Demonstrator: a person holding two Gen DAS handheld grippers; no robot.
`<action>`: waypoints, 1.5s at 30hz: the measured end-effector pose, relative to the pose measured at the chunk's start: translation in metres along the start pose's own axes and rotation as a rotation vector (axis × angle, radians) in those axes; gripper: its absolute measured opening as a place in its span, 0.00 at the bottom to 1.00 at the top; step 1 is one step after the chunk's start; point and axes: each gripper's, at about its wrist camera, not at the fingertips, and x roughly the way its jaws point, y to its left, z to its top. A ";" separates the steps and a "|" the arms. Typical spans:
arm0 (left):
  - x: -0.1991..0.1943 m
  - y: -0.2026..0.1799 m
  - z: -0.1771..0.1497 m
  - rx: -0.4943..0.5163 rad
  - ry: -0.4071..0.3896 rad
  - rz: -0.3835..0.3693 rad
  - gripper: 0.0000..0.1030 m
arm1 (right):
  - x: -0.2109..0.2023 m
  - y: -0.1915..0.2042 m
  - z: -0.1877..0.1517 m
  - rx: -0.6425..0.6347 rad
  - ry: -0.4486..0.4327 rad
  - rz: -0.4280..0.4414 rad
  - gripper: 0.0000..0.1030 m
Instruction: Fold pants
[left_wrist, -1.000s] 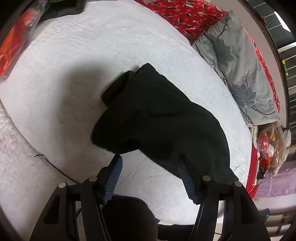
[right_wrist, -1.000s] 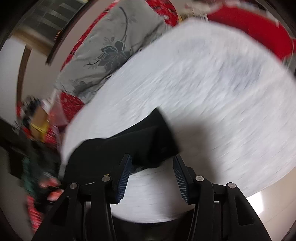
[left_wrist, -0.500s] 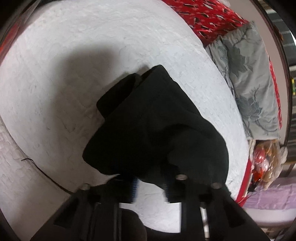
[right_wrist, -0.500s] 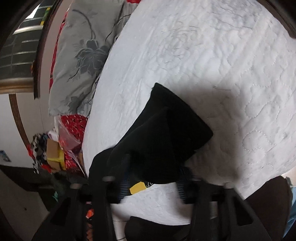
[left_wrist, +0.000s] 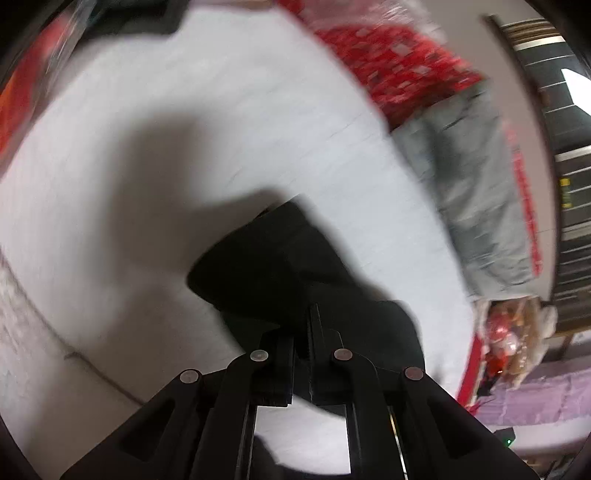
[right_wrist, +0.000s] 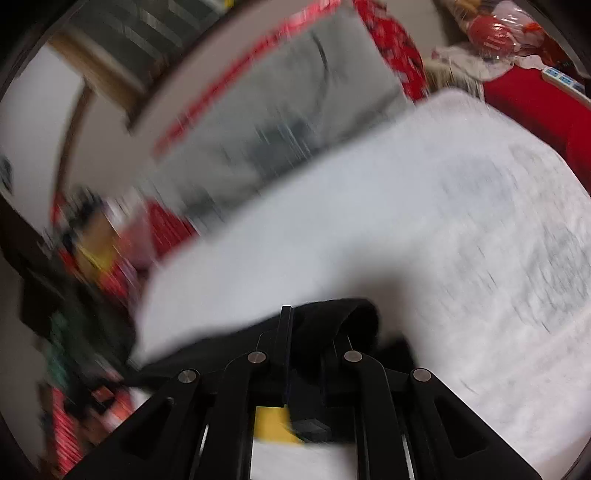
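Left tool (left_wrist: 308, 332): jaws closed tight on black pants (left_wrist: 280, 266). Right tool (right_wrist: 306, 339): jaws pinched on pants' bunched edge, yellow tag (right_wrist: 271, 424) below. Pants lie on white quilted bed (left_wrist: 147, 147); grey floral pillow (left_wrist: 476, 192) beyond.

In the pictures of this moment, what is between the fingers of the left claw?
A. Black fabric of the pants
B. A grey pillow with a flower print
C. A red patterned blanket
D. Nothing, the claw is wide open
A: the left claw is shut, its fingers pinching the black pants that lie on the white bed cover.
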 end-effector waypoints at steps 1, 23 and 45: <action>0.011 0.010 -0.004 -0.024 0.028 0.014 0.04 | 0.006 -0.007 -0.009 -0.004 0.022 -0.019 0.10; -0.040 0.024 -0.036 0.069 -0.053 0.011 0.29 | -0.033 -0.070 -0.038 0.092 0.022 -0.046 0.45; 0.031 -0.057 0.034 0.356 0.064 0.182 0.21 | 0.037 -0.060 -0.028 0.194 0.122 -0.013 0.41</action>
